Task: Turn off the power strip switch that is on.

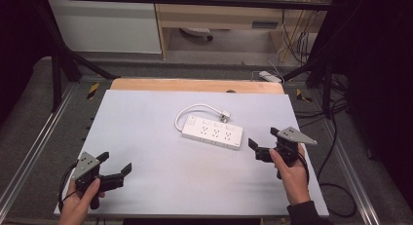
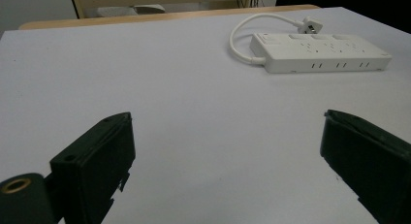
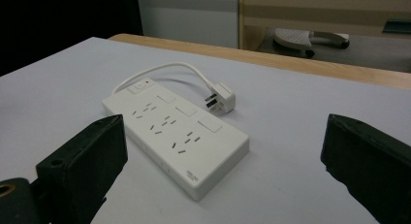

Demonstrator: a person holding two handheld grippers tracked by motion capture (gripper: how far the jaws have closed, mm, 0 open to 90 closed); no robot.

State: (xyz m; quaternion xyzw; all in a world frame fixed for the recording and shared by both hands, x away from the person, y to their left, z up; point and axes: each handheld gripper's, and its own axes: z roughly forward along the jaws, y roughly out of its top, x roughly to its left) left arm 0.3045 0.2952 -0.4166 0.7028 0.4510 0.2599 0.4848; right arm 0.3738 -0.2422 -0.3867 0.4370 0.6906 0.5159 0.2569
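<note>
A white power strip (image 1: 212, 132) lies flat near the middle of the grey table (image 1: 146, 118), with its white cord (image 1: 195, 109) curling round to a plug (image 1: 224, 116) beside it. The left gripper (image 1: 116, 162) sits at the near left, jaws wide apart and holding nothing. The right gripper (image 1: 263, 141) is just beside the strip's right end, not touching it, its 2 jaws also wide apart.

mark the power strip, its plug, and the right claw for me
power strip (image 3: 177, 132): right gripper view, middle of its top face, among the sockets.
plug (image 3: 220, 99): right gripper view, white plug body at the cable's end.
right claw (image 1: 263, 144): high view, the gap midway between its open fingertips.
</note>
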